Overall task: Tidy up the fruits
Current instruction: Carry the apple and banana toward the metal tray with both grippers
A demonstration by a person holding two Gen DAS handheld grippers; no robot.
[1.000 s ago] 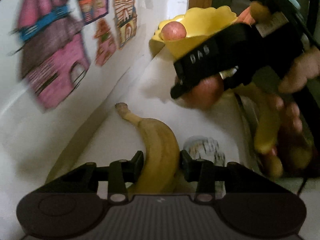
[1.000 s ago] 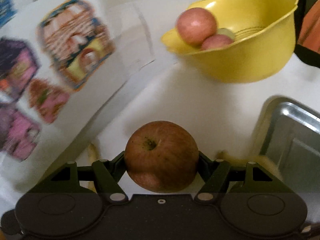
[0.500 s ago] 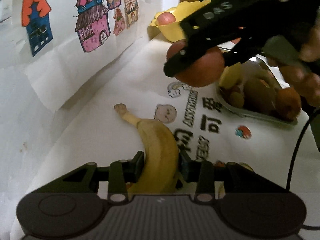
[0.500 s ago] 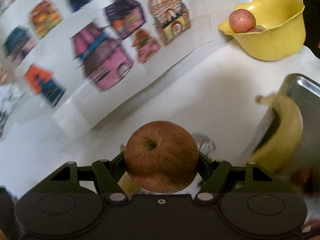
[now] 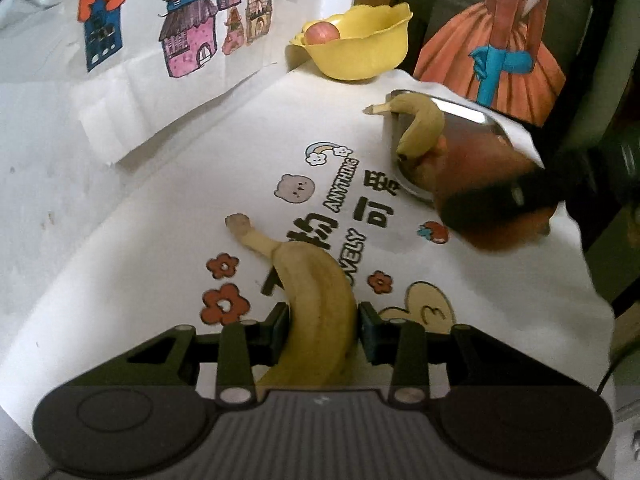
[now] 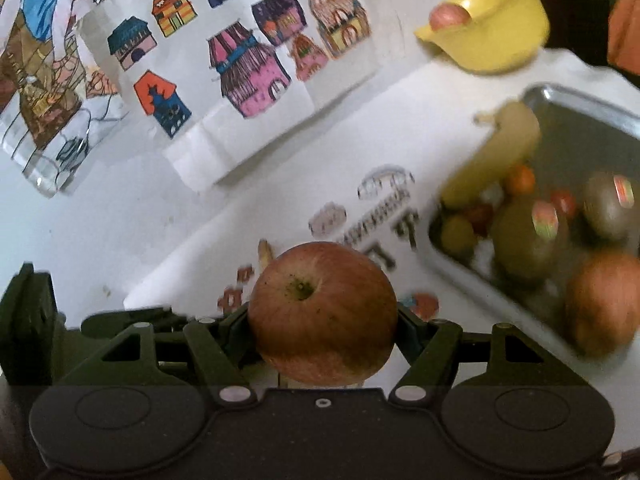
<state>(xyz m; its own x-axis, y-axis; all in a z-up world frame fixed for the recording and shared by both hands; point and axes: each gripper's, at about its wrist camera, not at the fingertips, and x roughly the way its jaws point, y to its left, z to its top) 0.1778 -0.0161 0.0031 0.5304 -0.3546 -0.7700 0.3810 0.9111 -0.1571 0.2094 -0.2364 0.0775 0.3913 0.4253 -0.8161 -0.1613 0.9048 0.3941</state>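
Note:
My left gripper (image 5: 322, 330) is shut on a yellow banana (image 5: 316, 300) held just over the white printed cloth (image 5: 160, 240), its stem pointing away from me. A red-brown apple (image 6: 322, 314) sits clamped in my right gripper (image 6: 322, 322), stem dimple facing the camera. In the left wrist view that right gripper (image 5: 496, 204) appears blurred at the right, over the near corner of the metal tray (image 5: 472, 114). The tray (image 6: 580, 100) holds a second banana (image 6: 496, 148), kiwis, another apple (image 6: 600, 300) and small fruits. The yellow bowl (image 5: 360, 48) at the back holds a pink apple (image 5: 322, 34).
Paper sheets with coloured house drawings (image 5: 180, 36) hang along the left wall behind the cloth. A picture with an orange dress (image 5: 496, 40) stands behind the tray. The cloth's right edge (image 5: 592, 280) drops off near the tray, with a dark cable beside it.
Both grippers have pulled back from the bowl, which now looks smaller and farther. The right gripper with the apple has dropped to the near right, beside the tray. The grips are unchanged.

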